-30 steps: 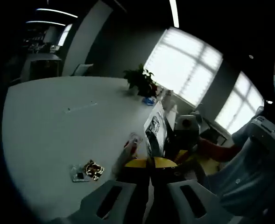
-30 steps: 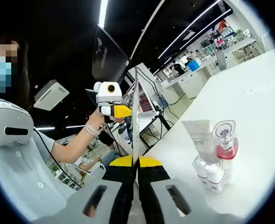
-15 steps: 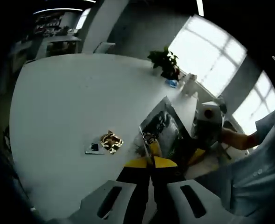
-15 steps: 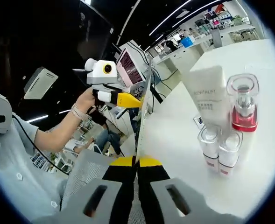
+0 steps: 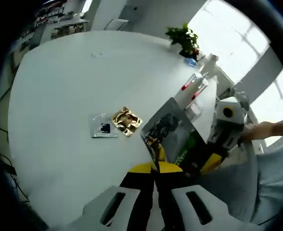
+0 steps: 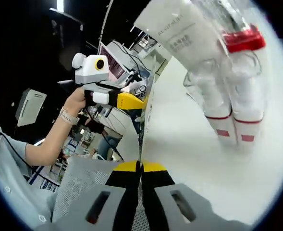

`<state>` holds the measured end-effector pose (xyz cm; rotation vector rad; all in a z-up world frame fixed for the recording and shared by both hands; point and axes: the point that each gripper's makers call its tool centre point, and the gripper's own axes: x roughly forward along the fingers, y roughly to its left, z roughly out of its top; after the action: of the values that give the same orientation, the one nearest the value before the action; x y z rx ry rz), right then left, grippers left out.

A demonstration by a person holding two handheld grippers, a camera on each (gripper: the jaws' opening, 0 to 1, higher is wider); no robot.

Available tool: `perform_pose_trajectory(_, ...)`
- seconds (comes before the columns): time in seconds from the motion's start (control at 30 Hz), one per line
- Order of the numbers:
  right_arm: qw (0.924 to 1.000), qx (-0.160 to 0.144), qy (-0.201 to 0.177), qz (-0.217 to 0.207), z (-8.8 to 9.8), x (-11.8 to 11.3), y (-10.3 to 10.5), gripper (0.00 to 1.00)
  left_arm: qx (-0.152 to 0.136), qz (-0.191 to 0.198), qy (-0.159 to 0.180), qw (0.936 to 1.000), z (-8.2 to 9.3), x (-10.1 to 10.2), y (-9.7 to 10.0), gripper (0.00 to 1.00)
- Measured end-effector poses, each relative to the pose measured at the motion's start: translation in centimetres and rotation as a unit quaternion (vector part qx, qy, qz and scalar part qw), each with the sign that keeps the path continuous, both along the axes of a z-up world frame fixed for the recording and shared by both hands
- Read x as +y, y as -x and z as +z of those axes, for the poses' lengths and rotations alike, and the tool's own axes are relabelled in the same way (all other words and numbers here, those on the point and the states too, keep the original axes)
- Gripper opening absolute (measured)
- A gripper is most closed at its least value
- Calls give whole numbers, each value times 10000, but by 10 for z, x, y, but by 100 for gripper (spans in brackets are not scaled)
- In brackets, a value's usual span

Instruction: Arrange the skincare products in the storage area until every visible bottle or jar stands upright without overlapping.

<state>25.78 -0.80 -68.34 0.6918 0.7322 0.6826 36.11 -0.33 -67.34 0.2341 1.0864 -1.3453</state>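
Both grippers clamp one flat sachet (image 5: 172, 137) by its edges: left gripper (image 5: 155, 168), right gripper (image 6: 141, 166). Clear bottles (image 6: 235, 108) and white tube (image 6: 177, 33) stand upright, clustered on white table (image 5: 59, 96). Gold packet (image 5: 127, 121) lies flat, apart.

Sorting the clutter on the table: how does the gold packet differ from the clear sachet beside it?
The gold packet is crinkled and shiny; the clear sachet is smooth, with a dark square inside. The gold packet is opaque; the clear sachet is see-through. Both lie flat, side by side, on the white table, near the gripped printed sheet.
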Motion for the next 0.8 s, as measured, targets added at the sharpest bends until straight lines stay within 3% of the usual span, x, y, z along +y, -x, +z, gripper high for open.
perform_pose_trajectory(0.1,9997,167,-86,-127,-9,-3,0,1,11,-72,-153,9999,-9,-4,3,0)
perform_pose_trajectory(0.23,9961,662,-400,-426,-22,-7,0,1,166,-157,-350,9991,-21,-7,6,0)
perform_pose_trajectory(0.33,9954,772,-384,-412,-30,-8,2,1,207,-256,-478,9983,-28,-8,10,0)
perform_pose_trajectory(0.4,9966,767,-91,-283,-38,-9,4,1,272,-301,-539,9977,-32,-9,12,0)
perform_pose_trajectory(0.53,9961,837,-38,-294,-42,-9,4,2,399,-311,-579,9970,-40,-11,14,0)
perform_pose_trajectory(0.8,9960,727,522,-75,-54,-16,4,6,477,-442,-652,9958,-47,-12,13,0)
